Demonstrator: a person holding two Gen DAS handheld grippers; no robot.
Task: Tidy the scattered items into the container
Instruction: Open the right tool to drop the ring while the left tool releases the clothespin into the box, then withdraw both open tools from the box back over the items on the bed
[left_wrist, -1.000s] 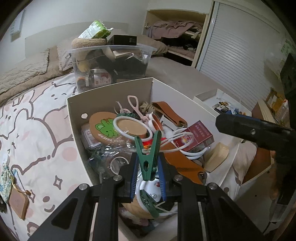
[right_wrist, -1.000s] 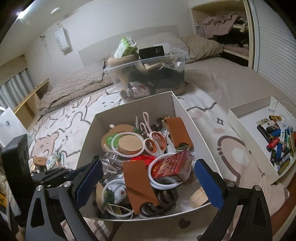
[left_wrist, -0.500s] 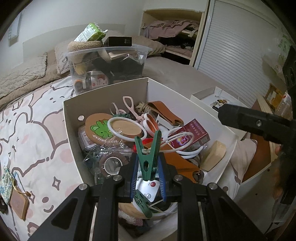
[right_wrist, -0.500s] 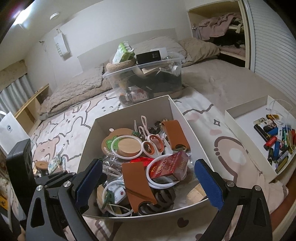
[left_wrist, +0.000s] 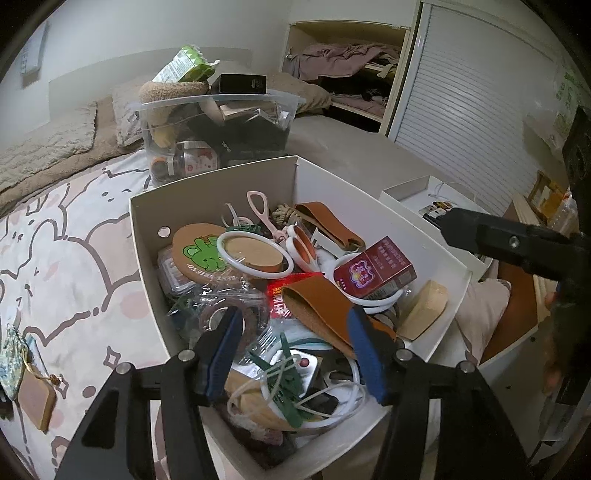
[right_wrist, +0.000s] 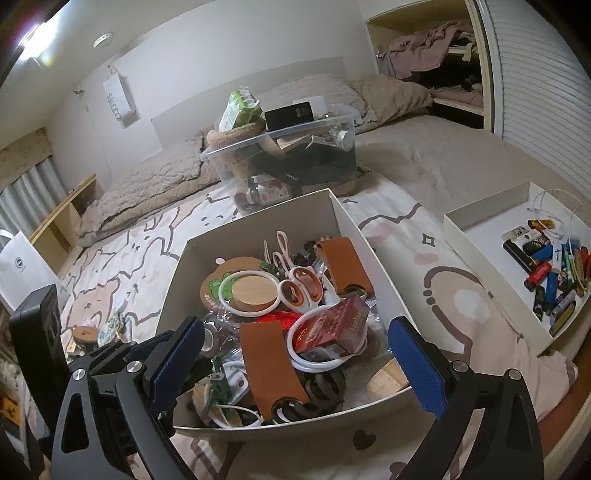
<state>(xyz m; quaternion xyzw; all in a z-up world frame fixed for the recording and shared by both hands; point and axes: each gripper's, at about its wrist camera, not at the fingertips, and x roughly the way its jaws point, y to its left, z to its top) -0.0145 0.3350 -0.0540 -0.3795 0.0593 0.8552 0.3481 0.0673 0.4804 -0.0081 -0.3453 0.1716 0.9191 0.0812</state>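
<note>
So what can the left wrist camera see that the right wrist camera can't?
Only the left wrist view shows the tan block at the box's right edge and the flat tan tag lying on the bedspread. Only the right wrist view shows the lighters heaped in the side tray and the white paper bag. Both show the white box, the red carton, the scissors, the green clip dropped among the clutter, and the clear bin behind. The left tool is opening, with nothing between its jaws.
</note>
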